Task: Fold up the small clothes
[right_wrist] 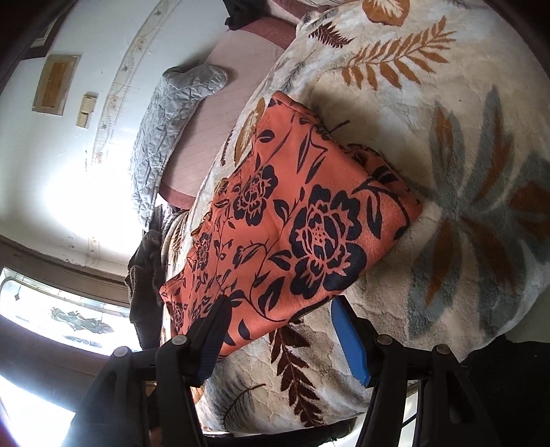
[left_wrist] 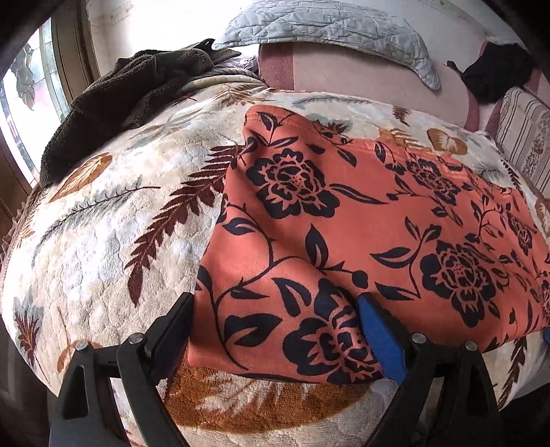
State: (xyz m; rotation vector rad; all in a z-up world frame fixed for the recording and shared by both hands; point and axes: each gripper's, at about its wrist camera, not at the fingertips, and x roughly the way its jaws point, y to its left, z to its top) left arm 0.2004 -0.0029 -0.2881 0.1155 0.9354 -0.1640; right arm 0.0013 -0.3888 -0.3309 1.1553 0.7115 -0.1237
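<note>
Left wrist view, left to right:
- Window (left_wrist: 31, 103) at the far left edge, wood-framed, bright.
- Dark brown fleece garment (left_wrist: 113, 93), crumpled on the far left corner of the bed.
- Leaf-print plush blanket (left_wrist: 103, 240), cream with brown, rust and grey fronds, covering the bed.
- Left gripper (left_wrist: 275, 326): jaws wide apart, straddling the near corner of the cloth, one finger at the cloth's left edge, the blue-padded finger pressing on top of it. Nothing clamped.
- Orange floral garment (left_wrist: 361, 213), black rose print, folded into a flat rectangle, lying on the blanket from centre to right.
- Grey quilted pillow (left_wrist: 326, 27) at the rear, on a pink sheet (left_wrist: 361, 75).
- Black item (left_wrist: 495, 75) at the far right rear; type cannot be told.

Right wrist view, left to right:
- White wall (right_wrist: 68, 154) with window below.
- Right gripper (right_wrist: 278, 330): jaws apart, the left finger over the garment's near edge, the blue-padded finger (right_wrist: 350, 344) beside it on the blanket. Nothing clamped.
- Same orange garment mid-frame, blanket to its right.
</note>
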